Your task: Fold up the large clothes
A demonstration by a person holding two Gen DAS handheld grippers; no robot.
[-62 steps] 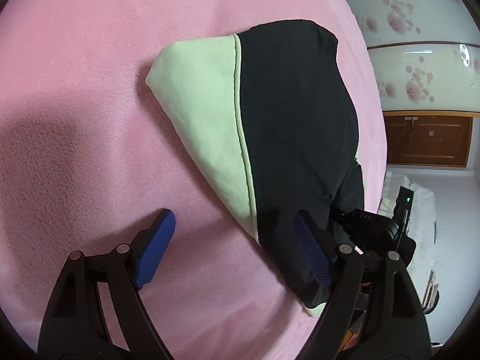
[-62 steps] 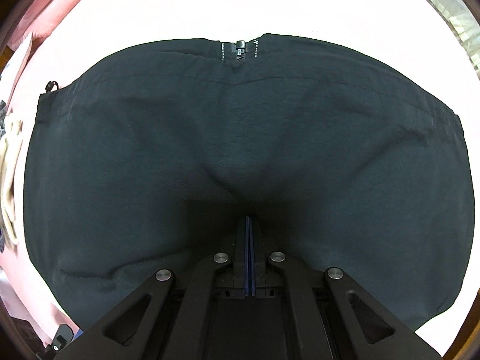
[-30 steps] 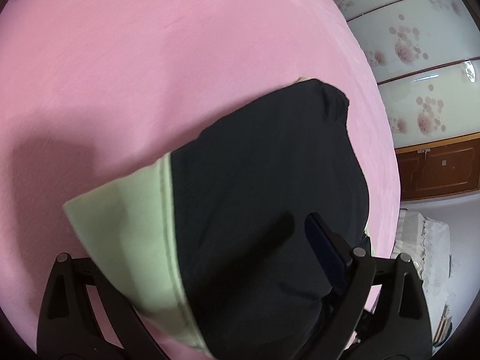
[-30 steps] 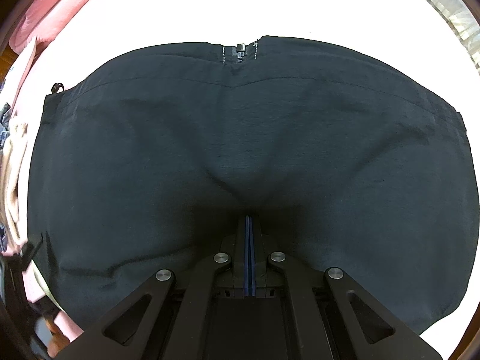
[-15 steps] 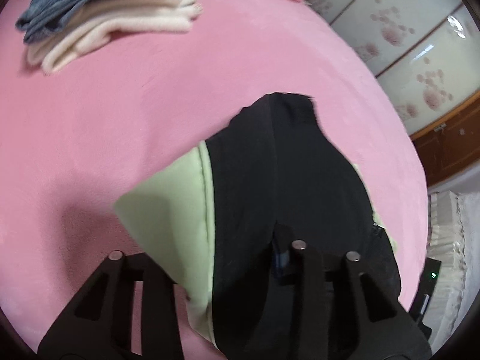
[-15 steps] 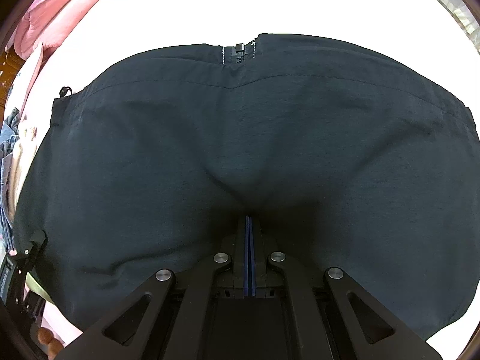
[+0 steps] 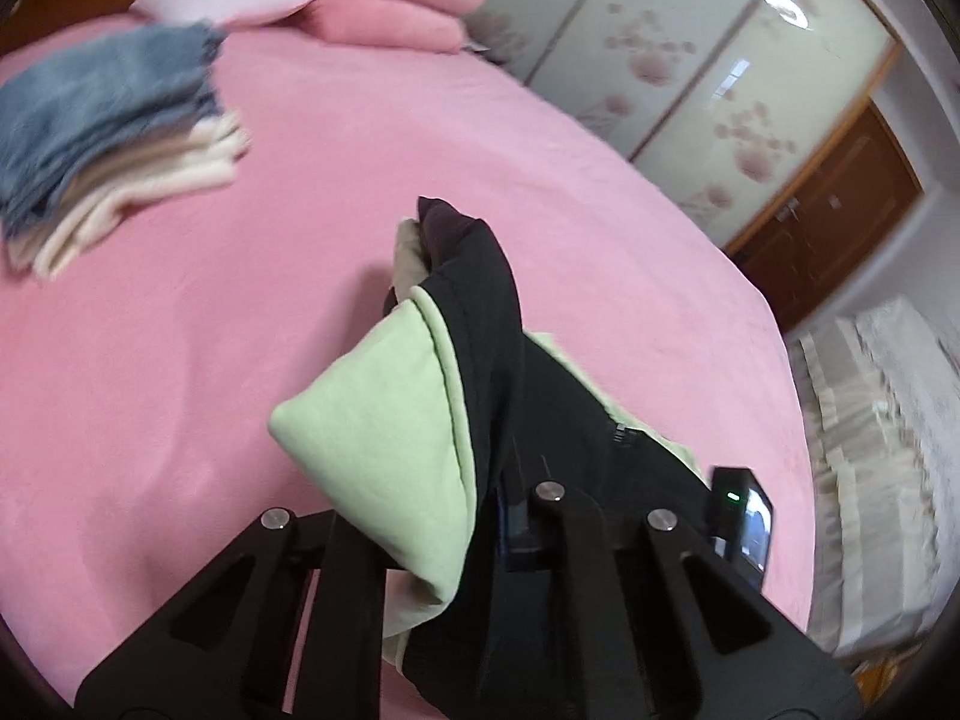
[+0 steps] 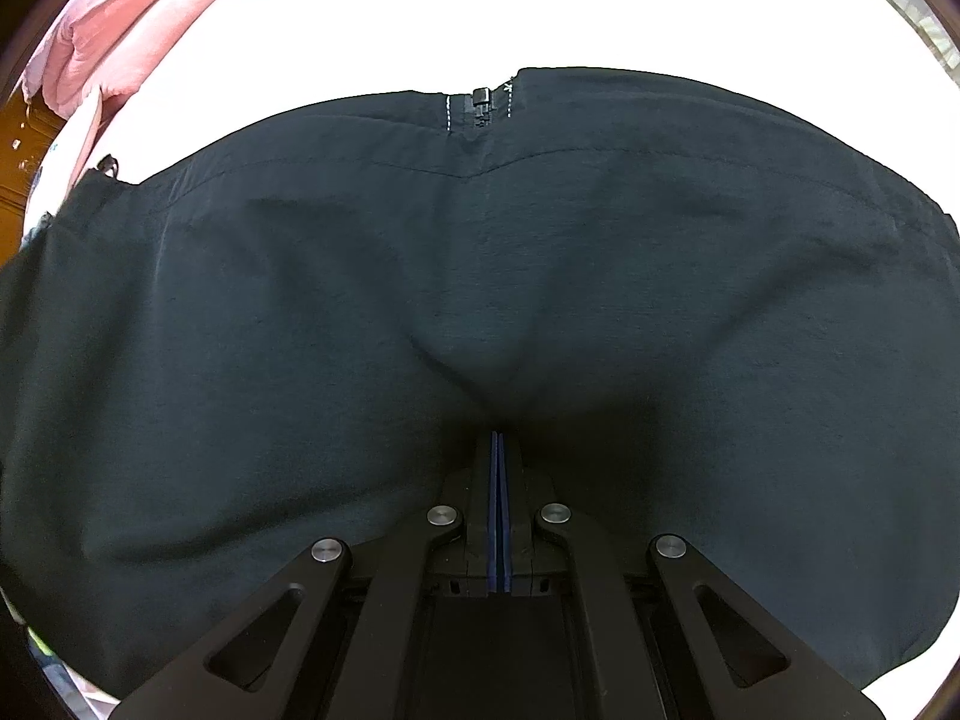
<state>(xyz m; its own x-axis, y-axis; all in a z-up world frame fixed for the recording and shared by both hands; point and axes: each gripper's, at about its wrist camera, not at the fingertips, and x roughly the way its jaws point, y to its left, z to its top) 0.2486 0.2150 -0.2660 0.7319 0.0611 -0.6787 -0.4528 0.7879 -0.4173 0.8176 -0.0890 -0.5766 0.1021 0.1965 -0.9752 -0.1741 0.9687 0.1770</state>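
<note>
A black garment with a pale green lining lies on the pink bed. One end of it hangs lifted in my left gripper, whose jaws are closing with the bunched cloth pressed between them; the left finger is hidden behind the green fabric. In the right wrist view the black garment is spread flat, its zipper at the far edge. My right gripper is shut, pointing steeply down, with its tips pressed into a pucker of the black cloth.
A stack of folded clothes, blue on cream, sits at the bed's far left. Pink pillows and a quilt lie at the head. Flowered wardrobe doors, a wooden door and a white lace cover stand beyond the right edge.
My left gripper closed on the green-lined end of the garment and rose with it, rolling as it went. The right gripper stayed shut and in place on the black cloth.
</note>
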